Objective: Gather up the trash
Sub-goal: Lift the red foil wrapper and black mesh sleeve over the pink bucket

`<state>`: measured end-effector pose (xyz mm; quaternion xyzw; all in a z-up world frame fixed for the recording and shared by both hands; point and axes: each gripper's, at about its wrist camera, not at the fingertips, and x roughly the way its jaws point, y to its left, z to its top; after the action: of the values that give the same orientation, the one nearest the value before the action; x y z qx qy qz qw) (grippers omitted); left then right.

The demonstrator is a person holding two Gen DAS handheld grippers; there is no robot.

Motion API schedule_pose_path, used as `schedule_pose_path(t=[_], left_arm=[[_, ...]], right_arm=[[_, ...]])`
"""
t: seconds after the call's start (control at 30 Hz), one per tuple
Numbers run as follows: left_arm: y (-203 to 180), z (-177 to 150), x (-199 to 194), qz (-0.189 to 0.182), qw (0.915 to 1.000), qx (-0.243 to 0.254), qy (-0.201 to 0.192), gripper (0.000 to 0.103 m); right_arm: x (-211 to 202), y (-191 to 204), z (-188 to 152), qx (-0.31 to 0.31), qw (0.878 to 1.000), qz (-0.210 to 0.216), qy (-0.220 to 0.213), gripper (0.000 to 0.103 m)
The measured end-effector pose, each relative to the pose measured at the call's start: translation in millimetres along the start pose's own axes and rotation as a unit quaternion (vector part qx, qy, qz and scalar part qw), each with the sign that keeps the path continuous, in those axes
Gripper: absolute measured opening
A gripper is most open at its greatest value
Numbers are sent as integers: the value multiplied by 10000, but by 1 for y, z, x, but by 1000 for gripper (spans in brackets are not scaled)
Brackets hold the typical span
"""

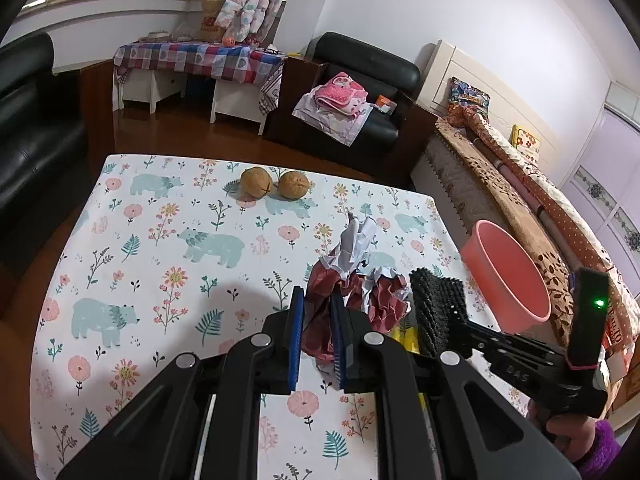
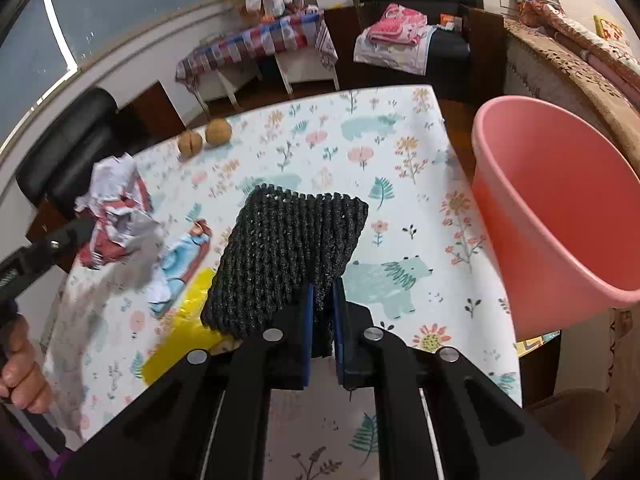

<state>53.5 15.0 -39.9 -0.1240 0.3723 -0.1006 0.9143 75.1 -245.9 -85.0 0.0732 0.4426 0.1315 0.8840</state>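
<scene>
Item, partly hidden: a yellow wrapper (image 2: 188, 320) lies flat on the surface (image 2: 400, 128), most of it under the black knitted pad (image 2: 288, 248) and my right gripper's frame; I cannot tell its full shape.

Item, hard to read: a small blue-and-red crumpled scrap (image 2: 180, 264) beside the yellow wrapper, blurred in the right wrist view.

Item, held: a crumpled red-and-white paper (image 1: 320, 300), pinched between the blue pads of my left gripper (image 1: 318, 336), which is nearly closed on it. Its lower part is cut off by the fingers. A second crumpled red-and-white wad (image 1: 386, 296) sits just beside it; I cannot tell whether the two are joined.

Item, held: the black knitted pad, raised off the surface and tilted, its lower edge clamped in my right gripper (image 2: 322, 320), which is all but closed on it. It blocks my view of the surface behind it.

Item: pink bin (image 2: 560, 208), past the right edge of the surface, tilted, its mouth towards my right camera.

Item: two walnuts (image 1: 276, 184), touching or nearly so, near the far edge, well apart from the trash.

Item: the person's hand (image 2: 20, 364), cut off at the frame edge.
</scene>
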Motion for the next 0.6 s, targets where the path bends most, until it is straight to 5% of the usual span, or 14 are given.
schedule_pose_path(t=[0.37, 0.6], left_arm=[[-43, 11, -6, -137, 9993, 278, -188, 12], [-95, 24, 3, -370, 9976, 532, -260, 12]], right_arm=[[-66, -24, 9, 230, 9949, 3, -984, 9], [-103, -56, 13, 329, 9869, -468, -1509, 9]])
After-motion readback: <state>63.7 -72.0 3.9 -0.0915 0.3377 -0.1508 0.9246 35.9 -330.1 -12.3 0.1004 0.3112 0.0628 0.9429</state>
